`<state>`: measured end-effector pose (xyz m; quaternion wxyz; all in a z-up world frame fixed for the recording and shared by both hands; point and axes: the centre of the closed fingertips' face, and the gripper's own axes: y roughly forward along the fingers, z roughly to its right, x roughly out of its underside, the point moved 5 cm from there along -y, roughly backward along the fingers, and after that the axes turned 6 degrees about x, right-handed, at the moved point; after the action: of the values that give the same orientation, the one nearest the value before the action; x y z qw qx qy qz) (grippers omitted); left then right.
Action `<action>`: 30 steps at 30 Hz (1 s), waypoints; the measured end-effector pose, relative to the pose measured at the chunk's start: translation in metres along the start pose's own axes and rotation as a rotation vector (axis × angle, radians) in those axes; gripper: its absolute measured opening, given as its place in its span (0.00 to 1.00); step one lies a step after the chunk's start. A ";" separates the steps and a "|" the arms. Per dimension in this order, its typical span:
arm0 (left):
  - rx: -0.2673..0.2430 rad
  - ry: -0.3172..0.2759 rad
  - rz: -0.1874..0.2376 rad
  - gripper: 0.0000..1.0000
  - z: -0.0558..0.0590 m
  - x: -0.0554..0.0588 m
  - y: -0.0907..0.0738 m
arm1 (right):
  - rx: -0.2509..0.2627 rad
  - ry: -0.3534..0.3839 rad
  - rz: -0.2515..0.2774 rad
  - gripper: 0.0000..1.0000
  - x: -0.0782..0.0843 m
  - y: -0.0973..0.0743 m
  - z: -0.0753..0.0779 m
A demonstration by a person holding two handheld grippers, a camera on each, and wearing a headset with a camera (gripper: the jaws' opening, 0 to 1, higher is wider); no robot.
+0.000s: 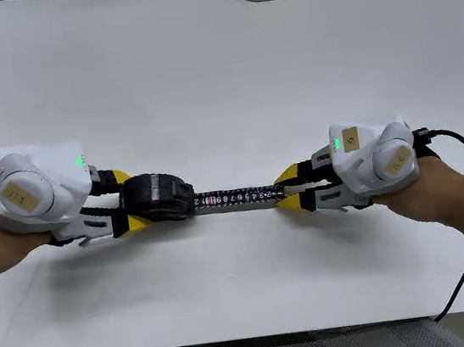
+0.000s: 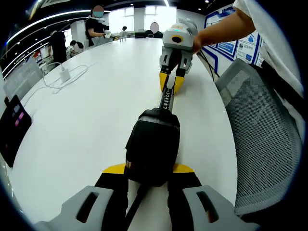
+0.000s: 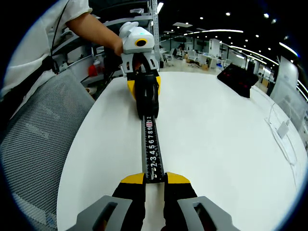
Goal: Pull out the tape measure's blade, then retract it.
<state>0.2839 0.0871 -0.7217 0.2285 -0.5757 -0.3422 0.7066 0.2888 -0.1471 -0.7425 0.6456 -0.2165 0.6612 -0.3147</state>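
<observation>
The white table (image 1: 220, 81) carries the work. The left hand-held gripper (image 1: 130, 200) squeezes the black tape measure (image 1: 160, 197) so it stays put. Straight across, the right hand-held gripper (image 1: 288, 188) pinches the blade (image 1: 237, 198) end so it cannot slide back.

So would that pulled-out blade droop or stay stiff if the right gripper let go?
Probably stiff: the blade runs straight from the case to the right gripper, with only a short length out. The case looks chunky and solid, so likely the heavier end.
</observation>
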 end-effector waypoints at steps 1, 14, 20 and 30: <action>0.000 0.000 0.000 0.26 0.000 0.000 0.000 | 0.001 0.001 -0.001 0.10 0.001 -0.001 0.000; 0.003 0.003 -0.009 0.26 0.000 -0.001 0.000 | 0.008 0.006 -0.020 0.10 0.011 -0.011 0.000; 0.000 0.001 -0.010 0.26 0.000 -0.001 0.000 | 0.013 0.006 -0.028 0.10 0.015 -0.015 0.001; 0.000 0.001 -0.010 0.26 0.000 -0.001 0.000 | 0.017 0.006 -0.043 0.10 0.022 -0.022 0.003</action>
<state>0.2838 0.0864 -0.7212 0.2321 -0.5743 -0.3451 0.7052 0.2874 -0.1780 -0.7427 0.6385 -0.2243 0.6557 -0.3349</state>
